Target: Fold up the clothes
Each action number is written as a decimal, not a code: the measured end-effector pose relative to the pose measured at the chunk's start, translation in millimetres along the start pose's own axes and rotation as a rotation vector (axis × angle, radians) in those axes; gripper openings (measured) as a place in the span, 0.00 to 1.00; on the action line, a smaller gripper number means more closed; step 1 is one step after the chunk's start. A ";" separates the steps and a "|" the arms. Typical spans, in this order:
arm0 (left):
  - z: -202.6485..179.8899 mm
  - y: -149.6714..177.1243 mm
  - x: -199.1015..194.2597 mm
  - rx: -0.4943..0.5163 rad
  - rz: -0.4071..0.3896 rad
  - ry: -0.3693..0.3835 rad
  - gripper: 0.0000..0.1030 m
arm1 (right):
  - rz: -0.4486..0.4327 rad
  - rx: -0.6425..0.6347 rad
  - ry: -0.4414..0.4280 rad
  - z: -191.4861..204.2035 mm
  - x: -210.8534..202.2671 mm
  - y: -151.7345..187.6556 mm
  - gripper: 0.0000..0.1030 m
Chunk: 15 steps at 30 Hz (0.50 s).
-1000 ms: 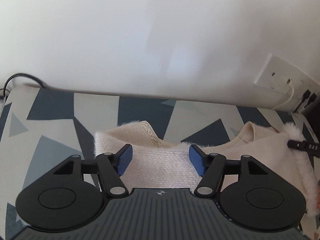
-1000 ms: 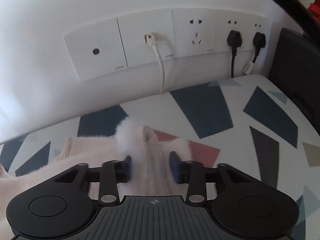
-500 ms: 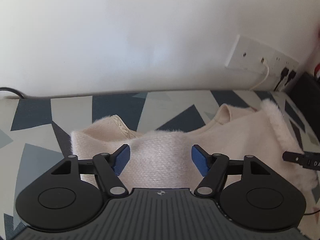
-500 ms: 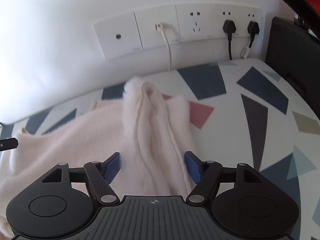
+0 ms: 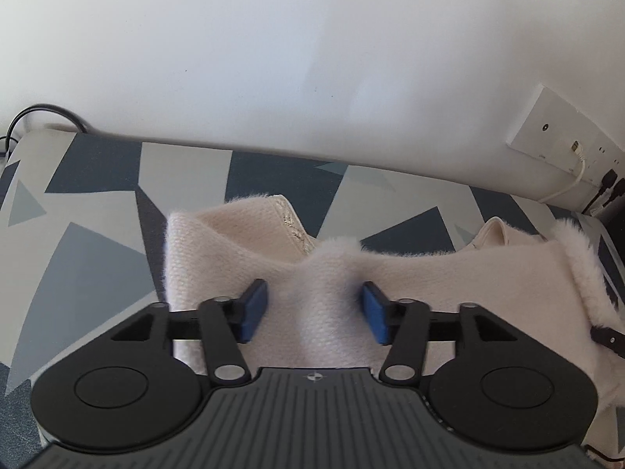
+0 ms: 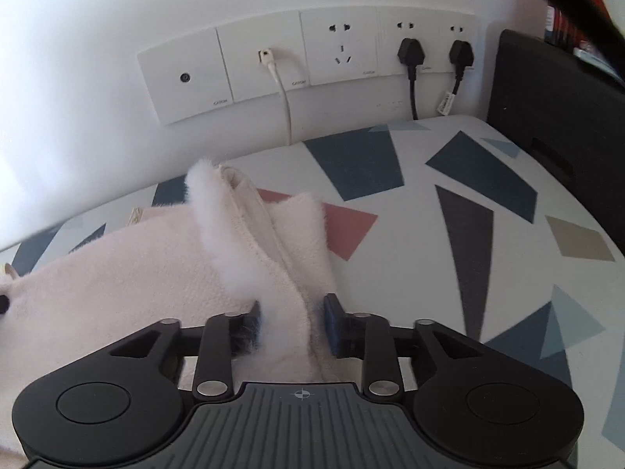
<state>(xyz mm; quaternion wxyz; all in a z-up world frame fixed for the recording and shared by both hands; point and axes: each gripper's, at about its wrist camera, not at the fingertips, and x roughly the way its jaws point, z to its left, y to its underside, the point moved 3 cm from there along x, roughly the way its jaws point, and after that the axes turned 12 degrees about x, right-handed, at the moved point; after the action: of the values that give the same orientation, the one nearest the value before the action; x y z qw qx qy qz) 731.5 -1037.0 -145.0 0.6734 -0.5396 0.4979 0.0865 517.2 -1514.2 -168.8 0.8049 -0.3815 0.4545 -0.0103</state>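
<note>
Your left gripper [image 5: 314, 308] has sprung its fingers apart again around the cream fleece garment [image 5: 449, 297] on the patterned tabletop [image 6: 488, 195] — while your right gripper [image 6: 291, 326] is closing on its fluffy edge — regrasping before the next fold.

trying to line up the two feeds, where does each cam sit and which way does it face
Left wrist: on the left gripper, angled down over the cream garment toward the bare wall; its fingers show, jaws opening around a fabric ridge.
Right wrist: on the right gripper, angled down toward the socket panel; jaws closing on the furry edge.
Shared: garment, patterned cover, socket panel.
</note>
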 end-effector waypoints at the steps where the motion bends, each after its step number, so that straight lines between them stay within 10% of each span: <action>1: 3.8 1.9 -7.5 0.006 0.000 0.004 0.64 | -0.015 0.015 -0.008 -2.1 -5.6 -1.3 0.49; 8: 21.1 51.7 -95.3 0.074 -0.008 -0.036 0.77 | -0.104 0.174 -0.097 -37.4 -46.9 -3.4 0.72; 15: 2.5 116.7 -150.4 0.007 0.037 -0.068 0.82 | -0.013 0.389 -0.154 -74.1 -69.3 13.1 0.78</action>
<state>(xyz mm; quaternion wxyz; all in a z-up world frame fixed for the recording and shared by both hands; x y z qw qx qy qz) 583.0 -924.7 -105.1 0.6901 -0.5246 0.4850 0.1152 417.4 -1524.5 -148.8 0.8956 -0.2214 0.3786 -0.0739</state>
